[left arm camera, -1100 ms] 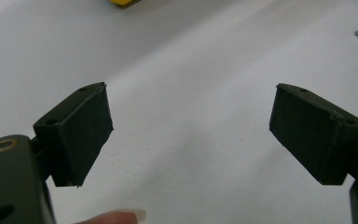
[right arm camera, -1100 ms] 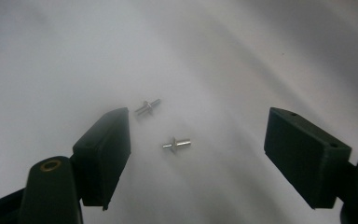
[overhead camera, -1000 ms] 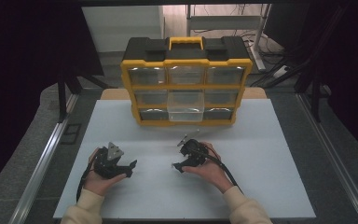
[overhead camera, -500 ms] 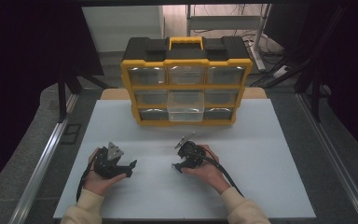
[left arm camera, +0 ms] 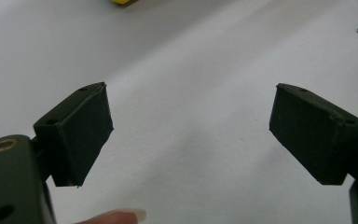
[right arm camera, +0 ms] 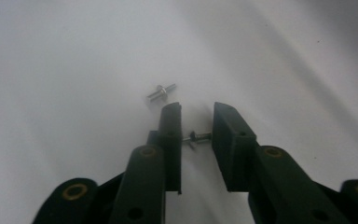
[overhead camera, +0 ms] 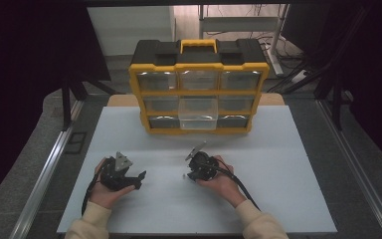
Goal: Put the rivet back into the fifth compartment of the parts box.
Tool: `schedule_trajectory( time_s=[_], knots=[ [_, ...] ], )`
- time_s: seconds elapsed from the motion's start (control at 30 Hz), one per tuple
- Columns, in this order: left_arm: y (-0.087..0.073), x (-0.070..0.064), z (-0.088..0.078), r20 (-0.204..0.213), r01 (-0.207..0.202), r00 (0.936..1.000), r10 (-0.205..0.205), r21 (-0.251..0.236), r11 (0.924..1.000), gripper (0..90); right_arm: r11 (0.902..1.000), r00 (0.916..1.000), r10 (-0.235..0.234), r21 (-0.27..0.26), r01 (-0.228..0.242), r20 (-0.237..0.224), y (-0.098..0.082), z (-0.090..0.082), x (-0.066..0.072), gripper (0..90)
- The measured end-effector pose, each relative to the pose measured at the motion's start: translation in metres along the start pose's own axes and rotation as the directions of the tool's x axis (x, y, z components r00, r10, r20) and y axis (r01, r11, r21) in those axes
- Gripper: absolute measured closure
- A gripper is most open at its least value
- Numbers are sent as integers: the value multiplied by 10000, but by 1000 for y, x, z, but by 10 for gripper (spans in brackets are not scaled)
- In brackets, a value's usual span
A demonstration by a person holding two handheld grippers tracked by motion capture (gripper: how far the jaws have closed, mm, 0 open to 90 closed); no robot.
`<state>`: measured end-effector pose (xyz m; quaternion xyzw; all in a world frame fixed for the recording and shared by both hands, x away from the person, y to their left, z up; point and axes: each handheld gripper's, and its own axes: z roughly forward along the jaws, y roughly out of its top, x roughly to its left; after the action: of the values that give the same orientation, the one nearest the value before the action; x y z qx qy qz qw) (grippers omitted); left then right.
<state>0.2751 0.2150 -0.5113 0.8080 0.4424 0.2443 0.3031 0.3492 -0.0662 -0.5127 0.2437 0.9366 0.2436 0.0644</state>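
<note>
High view: my two grippers rest low on the white table (overhead camera: 288, 164), in front of the yellow organizer (overhead camera: 199, 89).
My left gripper (overhead camera: 138, 179) stands wide and empty. My right gripper (right arm camera: 196, 122) has just been closing and now pinches a small screw (right arm camera: 196, 137) end to end; another screw (right arm camera: 161, 92) lies just beyond its tips.

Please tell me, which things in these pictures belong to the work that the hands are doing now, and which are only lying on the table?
Belonging to the work:
- right gripper, whose jaws have just been closing around a small screw
- second screw, lying just beyond its jaws

Only lying about:
- left gripper, jaws wide open on the white table
- yellow organizer box, standing at the far side
</note>
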Motion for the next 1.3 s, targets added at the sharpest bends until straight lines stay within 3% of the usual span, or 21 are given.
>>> schedule_trajectory(
  time_s=[0.5,1.3],
  knots=[
    [0,1,0,-13,5,10000,-5,-1,10000,136,9996,9994,245,-103,-248,-239,-1,-3,-3,752],
    [0,1,-1,-14,42,10000,-42,7,10000,135,9930,9971,557,-1015,-607,-511,-1,-38,-15,753]
  ],
)
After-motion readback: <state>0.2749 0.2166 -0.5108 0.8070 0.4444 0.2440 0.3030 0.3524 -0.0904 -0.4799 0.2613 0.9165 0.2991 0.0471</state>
